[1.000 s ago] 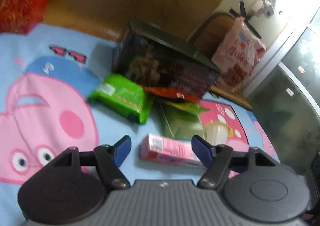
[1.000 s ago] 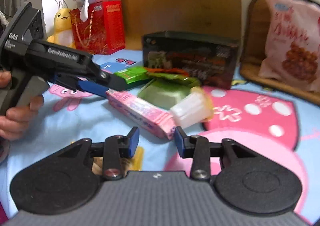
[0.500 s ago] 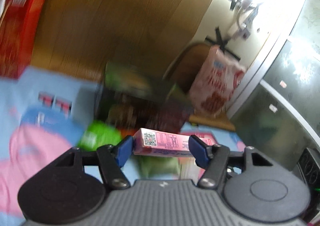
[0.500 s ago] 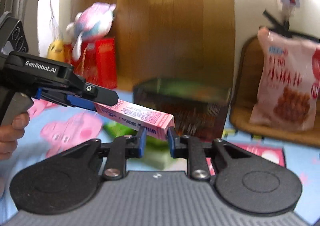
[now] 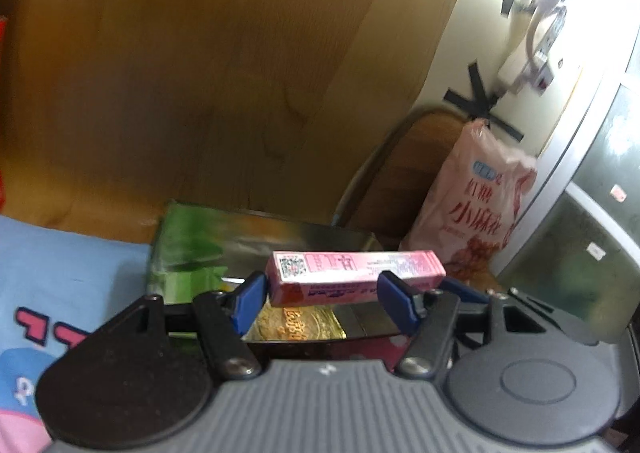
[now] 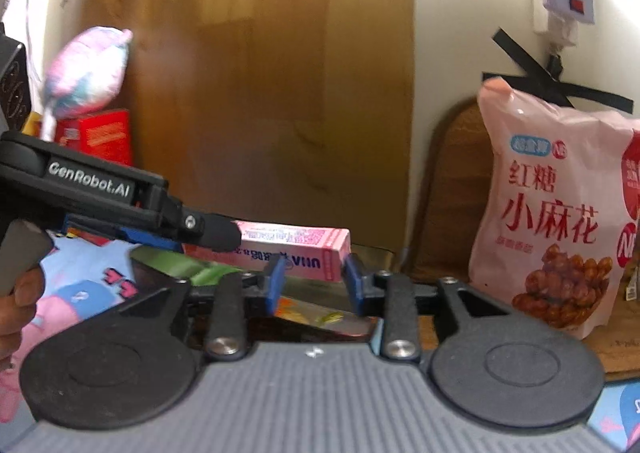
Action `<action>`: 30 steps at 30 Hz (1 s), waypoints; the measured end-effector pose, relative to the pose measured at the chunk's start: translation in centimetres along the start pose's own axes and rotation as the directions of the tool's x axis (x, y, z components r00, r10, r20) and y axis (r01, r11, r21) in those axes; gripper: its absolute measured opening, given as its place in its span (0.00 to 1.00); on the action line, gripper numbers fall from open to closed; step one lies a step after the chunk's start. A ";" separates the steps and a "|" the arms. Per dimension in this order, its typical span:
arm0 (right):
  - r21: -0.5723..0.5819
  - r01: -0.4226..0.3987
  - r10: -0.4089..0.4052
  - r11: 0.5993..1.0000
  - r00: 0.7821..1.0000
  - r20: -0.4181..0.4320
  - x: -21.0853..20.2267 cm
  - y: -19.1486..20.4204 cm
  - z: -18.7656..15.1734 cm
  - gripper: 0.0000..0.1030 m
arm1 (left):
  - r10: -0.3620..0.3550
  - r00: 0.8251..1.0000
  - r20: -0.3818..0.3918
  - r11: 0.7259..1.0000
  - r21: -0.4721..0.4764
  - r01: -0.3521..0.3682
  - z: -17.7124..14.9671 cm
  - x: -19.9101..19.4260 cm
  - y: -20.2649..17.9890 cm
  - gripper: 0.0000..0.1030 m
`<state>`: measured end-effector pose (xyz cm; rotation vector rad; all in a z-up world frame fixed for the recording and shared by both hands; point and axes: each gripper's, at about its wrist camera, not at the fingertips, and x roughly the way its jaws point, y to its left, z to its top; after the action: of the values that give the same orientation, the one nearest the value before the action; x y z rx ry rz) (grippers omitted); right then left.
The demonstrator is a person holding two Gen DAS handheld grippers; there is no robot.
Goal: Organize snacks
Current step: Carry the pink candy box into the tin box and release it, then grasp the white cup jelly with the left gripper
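A long pink snack box point(image 5: 354, 273) is held in the air by both grippers, above an open dark box point(image 5: 256, 249) with snack packets inside. My left gripper point(image 5: 320, 303) is shut on the box's left part. My right gripper point(image 6: 314, 283) is shut on the box's right end point(image 6: 316, 257). In the right wrist view the left gripper's body point(image 6: 120, 205) reaches in from the left and covers the box's far end. A green packet point(image 5: 184, 253) lies at the dark box's left side.
A big pink snack bag point(image 6: 560, 213) leans on a wooden chair point(image 5: 404, 173) at the right. A wooden board point(image 6: 260, 93) stands behind. A red box point(image 6: 100, 137) and a plush toy point(image 6: 88, 77) are at the left. A cartoon blanket point(image 5: 52, 293) lies below.
Both grippers closed on the pink box, lifted it off the blanket and carried it up and forward over the dark box.
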<state>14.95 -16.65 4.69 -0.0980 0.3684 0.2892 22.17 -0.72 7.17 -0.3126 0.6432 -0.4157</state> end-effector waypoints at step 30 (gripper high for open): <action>0.334 -0.232 0.310 0.913 0.929 -0.203 -7.9 0.7 -7.7 0.40 | -0.122 0.986 -0.114 0.986 -0.124 0.108 -13.0 -8.3 2.2 0.64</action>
<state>5.05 -19.13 0.43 0.2268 0.6797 0.4966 8.60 3.08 0.67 -0.4406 0.7721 -0.5112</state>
